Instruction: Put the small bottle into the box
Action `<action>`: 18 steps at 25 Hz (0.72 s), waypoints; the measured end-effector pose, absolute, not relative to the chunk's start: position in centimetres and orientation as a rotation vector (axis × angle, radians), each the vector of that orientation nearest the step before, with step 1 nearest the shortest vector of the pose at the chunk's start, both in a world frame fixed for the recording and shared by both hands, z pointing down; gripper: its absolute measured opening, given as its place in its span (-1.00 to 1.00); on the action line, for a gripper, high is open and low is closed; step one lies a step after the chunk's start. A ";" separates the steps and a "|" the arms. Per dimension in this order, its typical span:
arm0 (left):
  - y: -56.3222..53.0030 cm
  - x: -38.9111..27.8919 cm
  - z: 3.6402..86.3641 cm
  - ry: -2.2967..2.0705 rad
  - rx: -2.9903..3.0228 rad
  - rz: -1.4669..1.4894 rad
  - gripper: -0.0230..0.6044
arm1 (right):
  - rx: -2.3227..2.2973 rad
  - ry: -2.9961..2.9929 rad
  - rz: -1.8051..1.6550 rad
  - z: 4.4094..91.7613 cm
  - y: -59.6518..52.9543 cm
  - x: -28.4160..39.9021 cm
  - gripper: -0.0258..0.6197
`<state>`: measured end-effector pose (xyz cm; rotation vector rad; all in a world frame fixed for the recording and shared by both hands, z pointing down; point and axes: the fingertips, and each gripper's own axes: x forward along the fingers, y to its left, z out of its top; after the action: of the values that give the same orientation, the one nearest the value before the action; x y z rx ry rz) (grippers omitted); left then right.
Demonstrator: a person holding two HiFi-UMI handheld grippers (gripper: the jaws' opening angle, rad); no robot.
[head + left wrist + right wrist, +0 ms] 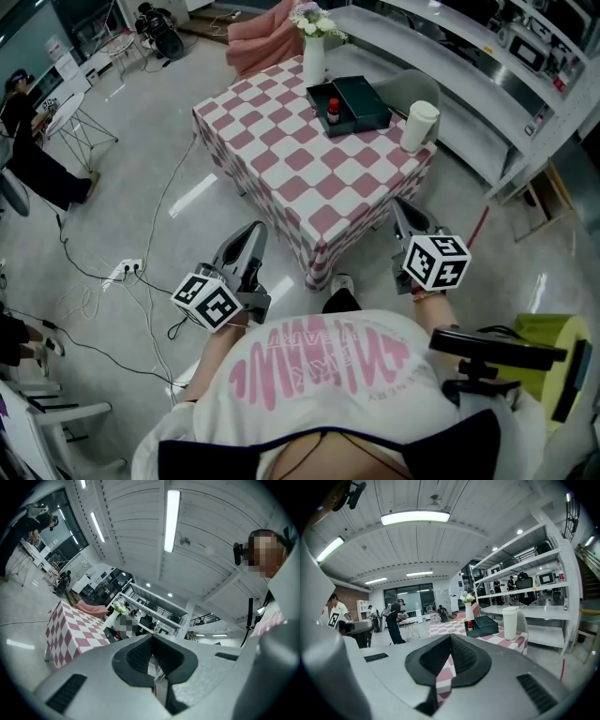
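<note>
**Head view, with both gripper views.** Nearest the lens, a white shirt (328, 375) with pink lettering is being worn by the person and is filling the lower edge of the head view. Two grippers are being held just ahead of it, well apart from each other. The left gripper (253, 232) is being held over bare floor (187, 187), and the right gripper (405, 211) beside the table's near right edge. In each gripper view the jaws are being held fully together, pad against pad, with nothing between them.

At the left, loose cables (157, 217) and one power strip (128, 269) are lying on the floor and narrowing the free path there. One table (281, 150), draped in a pink-and-white check cloth, is being presented corner-on, its near corner pointing between the two grippers.

Four things are being borne on its far half:
- One small bottle (333, 111), dark with red at its upper part, is standing upright at the left edge of the box. Whether it is inside or just beside cannot be told.
- One box (366, 103), dark green.
- One white cup (419, 125), standing near the right corner, apart from the box.
- One white vase (313, 58) of flowers, standing at the far corner.

Beyond the table, one grey chair (412, 86) and one pink armchair (267, 37) are standing. A long run of white shelving (487, 75) is closing off the right side.
</note>
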<state>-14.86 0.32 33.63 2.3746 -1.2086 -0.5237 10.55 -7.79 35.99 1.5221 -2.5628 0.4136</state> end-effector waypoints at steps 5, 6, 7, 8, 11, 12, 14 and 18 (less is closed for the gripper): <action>1.5 -14.6 34.2 -1.210 2.358 -0.503 -0.90 | 1.499 -2.542 0.429 37.1 -6.7 10.8 -0.90; 1.6 -14.5 34.3 -1.209 2.355 -0.500 -0.90 | 1.501 -2.537 0.430 37.2 -6.5 11.0 -0.90; 2.0 -14.5 34.3 -1.210 2.353 -0.498 -0.90 | 1.504 -2.531 0.430 37.3 -6.1 11.2 -0.90; 2.5 -14.7 34.3 -1.211 2.351 -0.497 -0.90 | 1.508 -2.527 0.429 37.2 -5.6 11.3 -0.90; 3.6 -14.8 34.1 -1.205 2.350 -0.495 -0.90 | 1.522 -2.518 0.422 36.7 -4.6 11.5 -0.90; 3.8 -14.8 34.1 -1.201 2.350 -0.494 -0.90 | 1.523 -2.517 0.419 36.7 -4.4 11.5 -0.90; 4.1 -14.8 34.2 -1.196 2.344 -0.496 -0.90 | 1.522 -2.513 0.415 36.6 -4.0 11.6 -0.90; 4.6 -15.1 34.0 -1.191 2.347 -0.491 -0.90 | 1.532 -2.496 0.409 36.3 -3.2 12.0 -0.90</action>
<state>-15.09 4.62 33.96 2.3467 -1.1906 -0.4906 11.98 -3.15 36.31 1.5320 -2.4956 0.4095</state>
